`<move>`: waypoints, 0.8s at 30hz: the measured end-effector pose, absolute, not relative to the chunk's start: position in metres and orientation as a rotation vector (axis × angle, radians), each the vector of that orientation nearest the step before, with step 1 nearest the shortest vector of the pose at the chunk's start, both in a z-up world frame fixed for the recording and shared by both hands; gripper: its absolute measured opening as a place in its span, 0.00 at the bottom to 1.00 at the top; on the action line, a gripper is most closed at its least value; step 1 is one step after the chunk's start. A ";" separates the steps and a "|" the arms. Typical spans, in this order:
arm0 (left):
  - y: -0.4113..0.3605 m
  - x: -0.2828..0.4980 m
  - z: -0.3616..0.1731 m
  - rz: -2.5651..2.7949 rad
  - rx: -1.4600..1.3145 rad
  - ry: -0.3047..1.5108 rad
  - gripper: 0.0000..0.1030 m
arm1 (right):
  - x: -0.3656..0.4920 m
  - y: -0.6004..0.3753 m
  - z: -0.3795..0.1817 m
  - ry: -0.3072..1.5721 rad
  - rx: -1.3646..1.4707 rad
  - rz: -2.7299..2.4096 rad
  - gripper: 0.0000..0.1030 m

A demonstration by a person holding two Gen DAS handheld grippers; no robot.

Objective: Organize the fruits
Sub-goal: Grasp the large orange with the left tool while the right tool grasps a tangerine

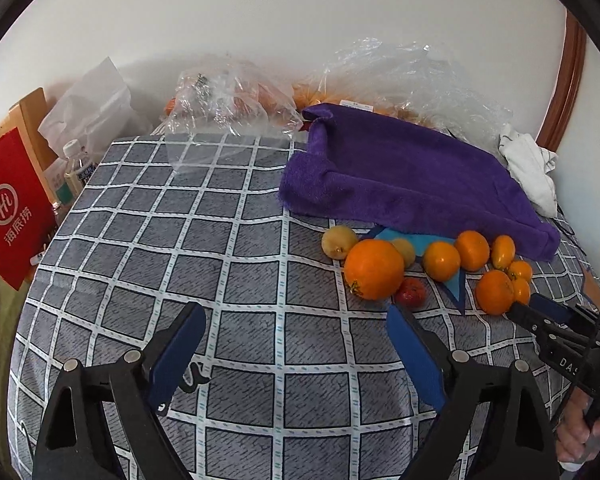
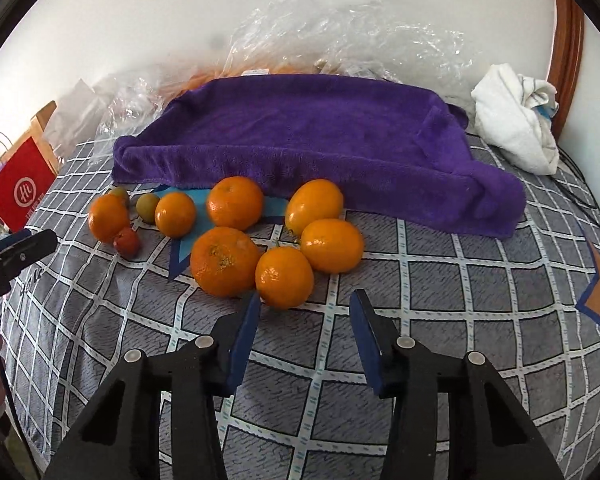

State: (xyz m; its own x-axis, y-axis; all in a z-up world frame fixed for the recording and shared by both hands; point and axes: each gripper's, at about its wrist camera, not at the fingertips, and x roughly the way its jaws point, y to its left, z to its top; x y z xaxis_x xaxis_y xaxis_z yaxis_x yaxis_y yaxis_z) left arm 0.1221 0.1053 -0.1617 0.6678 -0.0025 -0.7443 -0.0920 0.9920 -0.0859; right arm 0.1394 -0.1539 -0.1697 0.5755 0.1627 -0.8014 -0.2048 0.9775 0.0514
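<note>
Right gripper (image 2: 305,308) open, seven oranges (image 2: 225,261), one purple towel (image 2: 300,136)

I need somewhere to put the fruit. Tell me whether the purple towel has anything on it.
Empty. The towel lies spread with raised edges, its top bare; the oranges sit on the tablecloth in front of it.

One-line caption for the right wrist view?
Right gripper, jaws apart and empty, just short of an orange in a fruit cluster before a purple towel.
</note>
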 end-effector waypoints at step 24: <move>0.074 0.175 -0.184 -0.035 -0.320 0.894 0.38 | 0.131 -0.199 -0.172 0.904 0.008 0.223 0.31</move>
State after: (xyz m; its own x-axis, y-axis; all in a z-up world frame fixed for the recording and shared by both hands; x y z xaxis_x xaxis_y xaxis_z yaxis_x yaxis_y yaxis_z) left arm 0.1748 0.0743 -0.1839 0.6289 -0.1621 -0.7604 -0.1029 0.9521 -0.2880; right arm 0.1311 -0.1988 -0.1719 0.5972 0.1955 -0.7779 -0.1891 0.9768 0.1003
